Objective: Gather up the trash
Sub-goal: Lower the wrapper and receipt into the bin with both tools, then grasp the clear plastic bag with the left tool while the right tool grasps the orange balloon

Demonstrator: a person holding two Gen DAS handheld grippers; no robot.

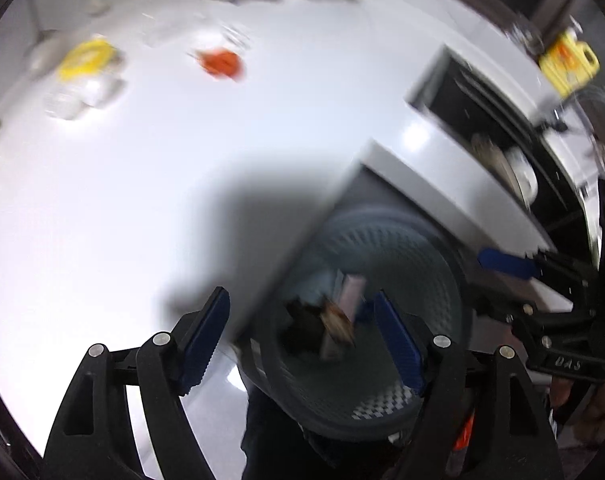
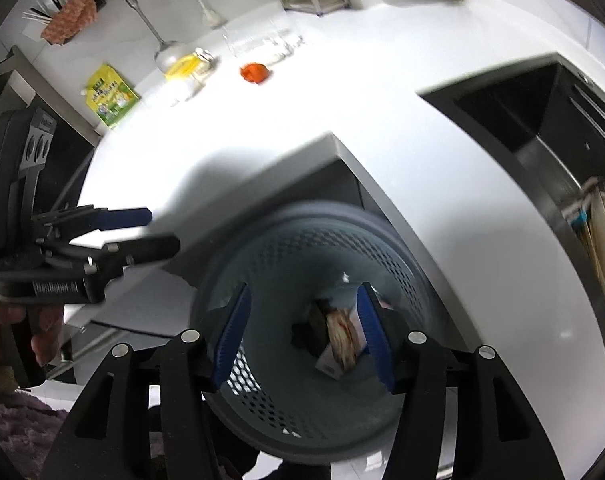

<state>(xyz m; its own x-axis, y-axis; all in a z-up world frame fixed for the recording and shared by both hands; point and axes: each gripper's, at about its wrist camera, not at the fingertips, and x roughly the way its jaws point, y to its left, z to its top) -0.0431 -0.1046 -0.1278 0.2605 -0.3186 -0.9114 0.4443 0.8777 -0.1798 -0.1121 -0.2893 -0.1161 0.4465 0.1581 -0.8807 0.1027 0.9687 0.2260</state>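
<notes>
Over at the far left of the white counter (image 2: 310, 120), seen from my right wrist camera, I see a green pouch (image 2: 111, 96), then a yellow-filled jar (image 2: 190, 65), then a small red scrap (image 2: 255, 72) lying well apart from both, with clear glassware (image 2: 262, 42) just behind it. Farther right the counter is cut by a dark sink (image 2: 542, 128), and dishes stand on edge at the rim of the view.

Below the counter's front edge stands a grey perforated trash basket (image 2: 386, 240). Trash already lies at its bottom: a printed wrapper (image 2: 344, 338) resting against something dark (image 2: 308, 330).

My left tongs (image 1: 302, 336) hang above the counter edge and the basket's mouth, blue pads spread wide with nothing between them; the left pad (image 1: 206, 332) sits over the counter, the right one over the basket. This view is blurred.

My right tongs (image 2: 304, 336) hover directly over the basket, also spread apart and empty, the wrapper showing between the pads far below. Each camera catches the other tool at its side: left tongs at the left of the right view, right tongs at the right of the left view.
</notes>
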